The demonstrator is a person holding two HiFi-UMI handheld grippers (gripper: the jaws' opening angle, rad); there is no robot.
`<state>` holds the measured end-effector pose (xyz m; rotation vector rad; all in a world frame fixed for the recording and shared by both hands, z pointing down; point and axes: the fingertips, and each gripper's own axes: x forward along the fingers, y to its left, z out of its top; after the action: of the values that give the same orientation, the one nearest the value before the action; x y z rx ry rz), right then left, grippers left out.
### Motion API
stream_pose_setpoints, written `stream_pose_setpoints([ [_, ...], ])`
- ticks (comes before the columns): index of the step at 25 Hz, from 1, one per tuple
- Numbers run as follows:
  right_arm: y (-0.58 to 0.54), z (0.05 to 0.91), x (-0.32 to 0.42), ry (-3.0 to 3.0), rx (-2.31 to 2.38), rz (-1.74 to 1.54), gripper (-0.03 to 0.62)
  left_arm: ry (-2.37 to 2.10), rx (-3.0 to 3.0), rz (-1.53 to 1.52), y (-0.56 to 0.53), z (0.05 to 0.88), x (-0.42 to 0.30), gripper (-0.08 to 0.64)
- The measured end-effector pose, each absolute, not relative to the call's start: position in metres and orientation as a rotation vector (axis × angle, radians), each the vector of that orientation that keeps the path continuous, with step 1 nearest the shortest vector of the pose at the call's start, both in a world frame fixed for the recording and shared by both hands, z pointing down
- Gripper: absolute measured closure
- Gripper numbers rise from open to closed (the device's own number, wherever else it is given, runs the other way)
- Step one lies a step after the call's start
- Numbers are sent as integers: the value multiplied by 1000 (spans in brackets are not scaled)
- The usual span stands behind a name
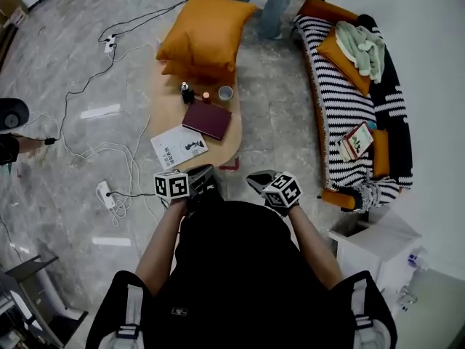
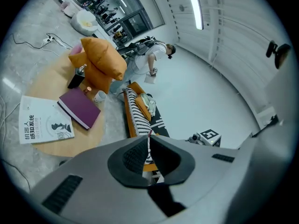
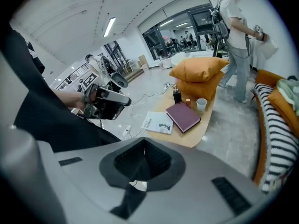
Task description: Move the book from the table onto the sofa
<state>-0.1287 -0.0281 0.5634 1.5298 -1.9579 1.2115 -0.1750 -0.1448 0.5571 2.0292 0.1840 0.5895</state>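
Grey floor (image 1: 280,122) is left bare between the tabletop (image 1: 163,115) and the striped sofa (image 1: 341,100), so open room is seen there. Cables (image 1: 98,150) are spread over the floor on the tabletop's other side. The dark red book (image 1: 207,119) is laid flat on the tabletop, close to the edge that faces the sofa and just beside a white booklet (image 1: 179,147). Black Chinese writing is printed on the booklet. The left tongs (image 1: 202,179) and the right tongs (image 1: 259,181) are held shut over the tabletop's near end, and nothing is gripped by them.
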Motion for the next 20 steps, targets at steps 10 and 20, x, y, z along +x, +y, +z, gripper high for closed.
stream_pose_setpoints([
  [10,-67,570,-135,-1956,1516,1222,584,169,1989,581,-181,570,-182,540],
  [20,-102,579,-126,-1986,1456,1220,584,88,1980,558,-213,578,-194,540],
])
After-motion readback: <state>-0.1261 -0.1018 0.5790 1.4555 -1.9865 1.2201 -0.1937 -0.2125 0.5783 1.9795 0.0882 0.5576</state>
